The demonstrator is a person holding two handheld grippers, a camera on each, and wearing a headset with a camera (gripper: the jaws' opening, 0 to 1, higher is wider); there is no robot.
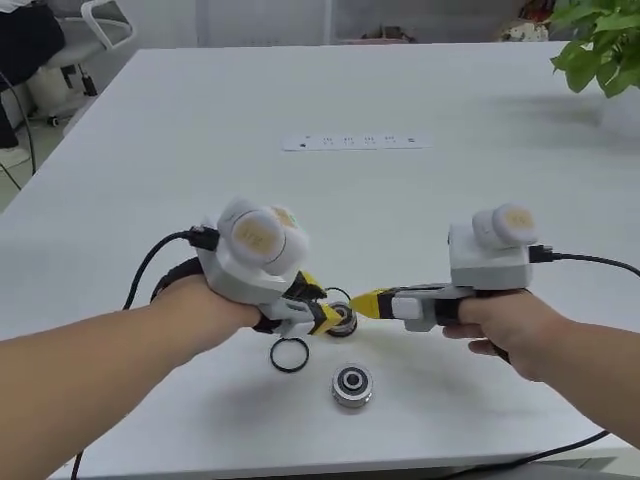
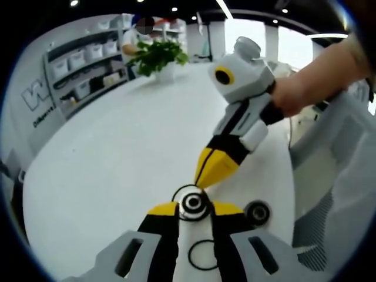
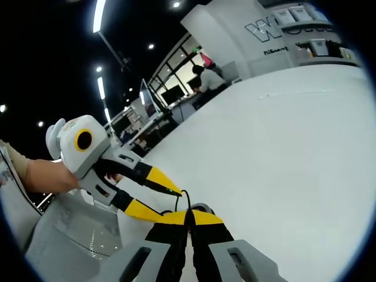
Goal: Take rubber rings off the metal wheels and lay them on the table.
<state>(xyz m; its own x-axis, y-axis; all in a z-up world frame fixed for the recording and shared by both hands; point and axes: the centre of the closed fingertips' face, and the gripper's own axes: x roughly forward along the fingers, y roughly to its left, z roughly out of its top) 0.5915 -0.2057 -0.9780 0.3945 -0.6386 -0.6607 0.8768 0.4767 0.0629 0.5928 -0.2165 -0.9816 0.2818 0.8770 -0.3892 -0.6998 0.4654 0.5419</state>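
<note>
My left gripper point(image 1: 328, 318) is shut on a small metal wheel point(image 2: 192, 202), held low over the white table point(image 1: 420, 200) between its yellow-tipped jaws. My right gripper point(image 1: 358, 303) comes in from the right, shut on the thin black rubber ring point(image 3: 185, 198) of that wheel. The ring stands partly lifted off the rim point(image 2: 183, 189). A loose rubber ring point(image 1: 289, 354) lies flat on the table just in front of the left gripper. A second metal wheel point(image 1: 352, 385) rests on the table near the front edge.
A white power strip point(image 1: 355, 142) lies at mid-table, far beyond the grippers. A potted plant point(image 1: 600, 45) stands at the far right corner and an office chair point(image 1: 95, 30) beyond the far left. Black cables trail from both grippers.
</note>
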